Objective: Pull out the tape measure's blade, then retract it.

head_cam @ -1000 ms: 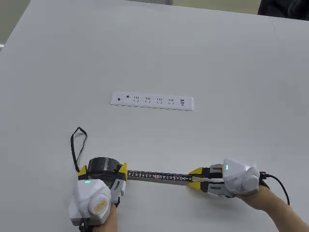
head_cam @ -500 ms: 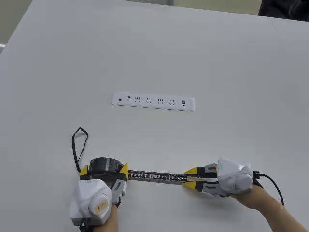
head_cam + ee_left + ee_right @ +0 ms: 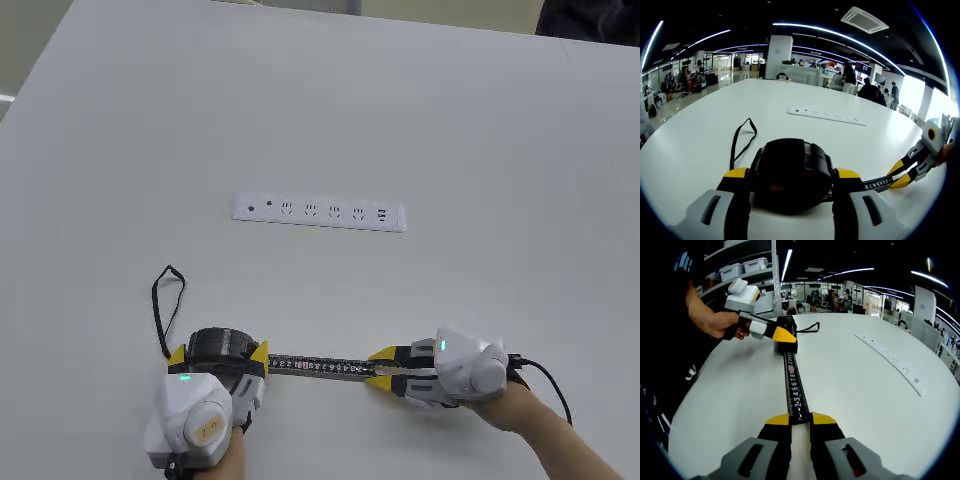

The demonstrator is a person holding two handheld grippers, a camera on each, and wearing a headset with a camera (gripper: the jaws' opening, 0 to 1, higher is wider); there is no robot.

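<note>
Left gripper (image 3: pixel 218 354) jaws clamp tape measure case (image 3: pixel 790 172); right gripper (image 3: pixel 380 367) jaws pinch blade (image 3: pixel 320 365) tip. Step, likely: blade travel, partly out. Next: keep tip in line, case steady.

Left gripper (image 3: pixel 218 352) grips with jaws wide; right gripper (image 3: pixel 378 368) pinches, jaws nearly together.

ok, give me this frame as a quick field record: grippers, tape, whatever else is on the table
left gripper: shut on tape measure case, one jaw on each side
right gripper: shut on blade, at its end
blade: partly out, straight from case to right gripper, numbers up
strap: loose loop lying on table beyond the case
power strip: farther back, apart from the tape
</note>
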